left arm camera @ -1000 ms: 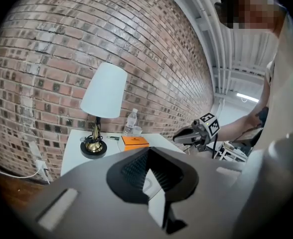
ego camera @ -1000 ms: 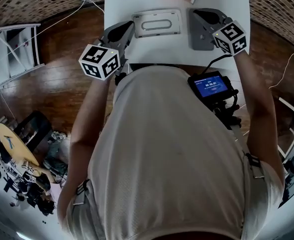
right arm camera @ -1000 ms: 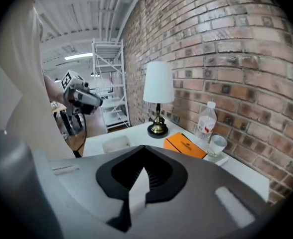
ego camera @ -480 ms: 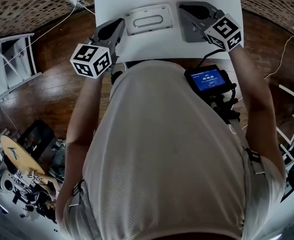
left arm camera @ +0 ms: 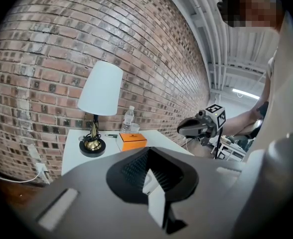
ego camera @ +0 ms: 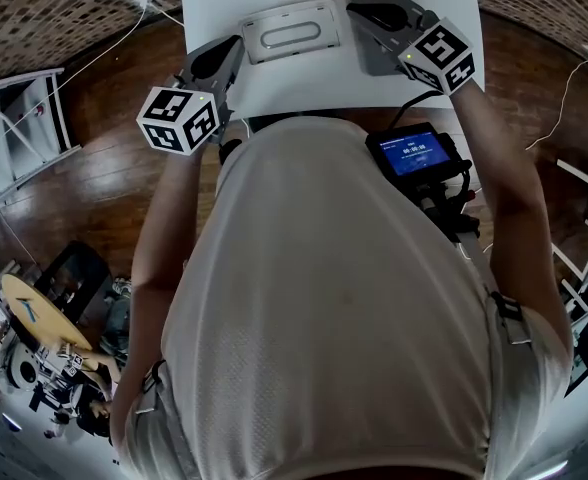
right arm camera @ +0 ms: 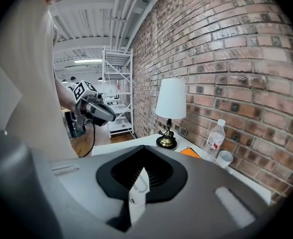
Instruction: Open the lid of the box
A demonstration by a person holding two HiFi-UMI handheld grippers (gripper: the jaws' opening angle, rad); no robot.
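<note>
White desk (ego camera: 304,86) by brick wall (left arm camera: 62,44): box (ego camera: 326,46) lies shut between my left gripper (ego camera: 229,50) and right gripper (ego camera: 364,13). Both jaws are closed and empty, so I judge they may shove it rather than lift the lid (ego camera: 292,34).

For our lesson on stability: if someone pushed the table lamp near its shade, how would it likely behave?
The lamp would probably tip rather than slide: wide shade high on a thin stem. Its round brass-looking base likely adds weight, resisting somewhat.
</note>
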